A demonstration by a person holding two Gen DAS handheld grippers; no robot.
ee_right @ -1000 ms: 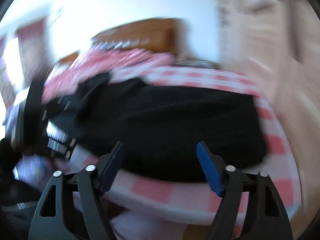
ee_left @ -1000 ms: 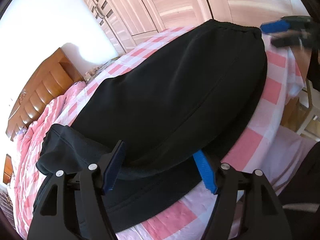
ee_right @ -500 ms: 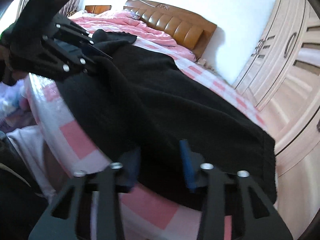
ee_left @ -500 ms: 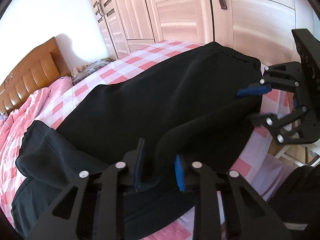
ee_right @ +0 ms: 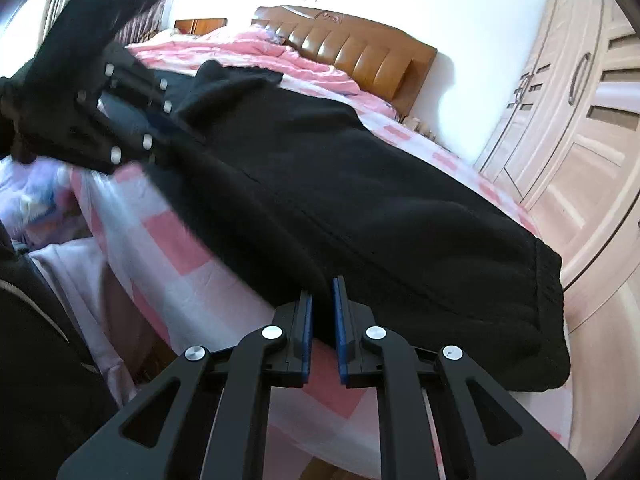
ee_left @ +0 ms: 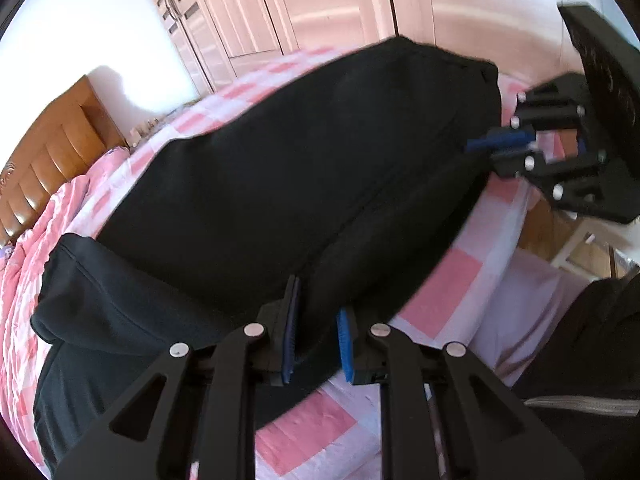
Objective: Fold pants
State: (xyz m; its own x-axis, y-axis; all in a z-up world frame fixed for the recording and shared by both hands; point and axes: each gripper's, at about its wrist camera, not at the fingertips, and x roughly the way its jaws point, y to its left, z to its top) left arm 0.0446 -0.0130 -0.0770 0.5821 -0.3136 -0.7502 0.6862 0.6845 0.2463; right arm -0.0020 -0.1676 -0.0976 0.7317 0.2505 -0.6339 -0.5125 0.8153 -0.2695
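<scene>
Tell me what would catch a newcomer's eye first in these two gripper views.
The big black pants dominate, spread lengthwise along the near edge of the pink checked bed. Both grippers pinch that near edge: the left gripper toward the leg end, the right gripper close to the waistband. Behind stand a brown padded headboard and pale wardrobe doors.

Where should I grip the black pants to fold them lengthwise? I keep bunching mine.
Along the near long edge of the pants, from the bedside. That edge lies straight by the mattress side; the left gripper and right gripper pinch it apart.
</scene>
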